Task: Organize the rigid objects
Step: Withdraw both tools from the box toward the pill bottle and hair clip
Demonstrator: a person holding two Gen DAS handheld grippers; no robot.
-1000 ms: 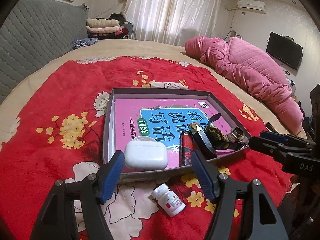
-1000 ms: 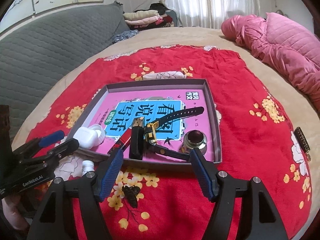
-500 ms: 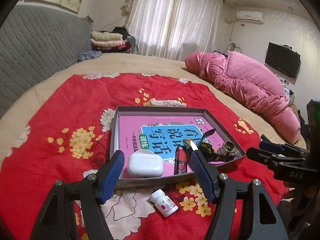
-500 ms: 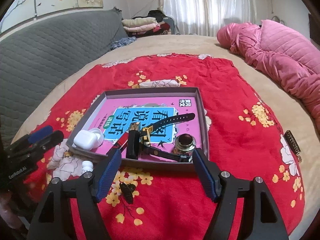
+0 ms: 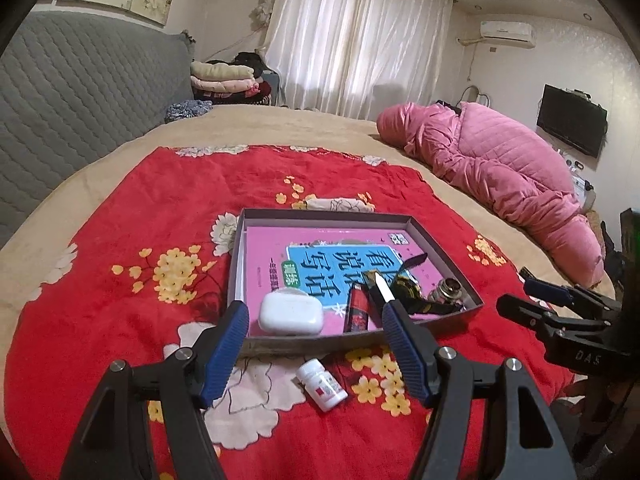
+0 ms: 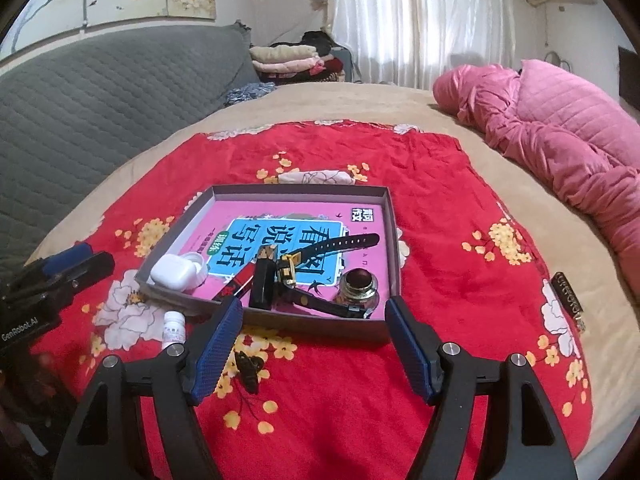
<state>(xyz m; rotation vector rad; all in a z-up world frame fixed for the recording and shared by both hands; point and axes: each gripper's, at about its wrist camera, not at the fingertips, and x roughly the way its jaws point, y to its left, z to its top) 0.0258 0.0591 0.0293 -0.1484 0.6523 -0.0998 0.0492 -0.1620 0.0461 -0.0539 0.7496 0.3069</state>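
A shallow grey box [image 5: 308, 346] lies on the red flowered blanket, lined with a pink book [image 5: 280, 256]. Inside are a white earbud case [image 5: 290, 314], a red lighter [image 5: 357, 312], a black block [image 6: 264, 282], a black-strapped watch [image 6: 340, 244] and a small metal-rimmed jar [image 6: 360, 284]. A white pill bottle [image 5: 322, 386] lies on the blanket just outside the box's near wall. My left gripper [image 5: 315, 320] hangs open above that wall, with nothing between its fingers. My right gripper [image 6: 314, 312] is open too, empty, over the box's near side.
A small black clip [image 6: 248, 372] lies on the blanket below the right gripper. A brown tag [image 6: 568, 294] sits near the blanket's right edge. A pink quilt [image 5: 500, 172] is heaped at the far right, and a grey padded headboard [image 5: 80, 88] runs along the left.
Both grippers have pulled back and risen from the box, which now looks smaller and farther off. Nothing in the box or on the blanket has moved.
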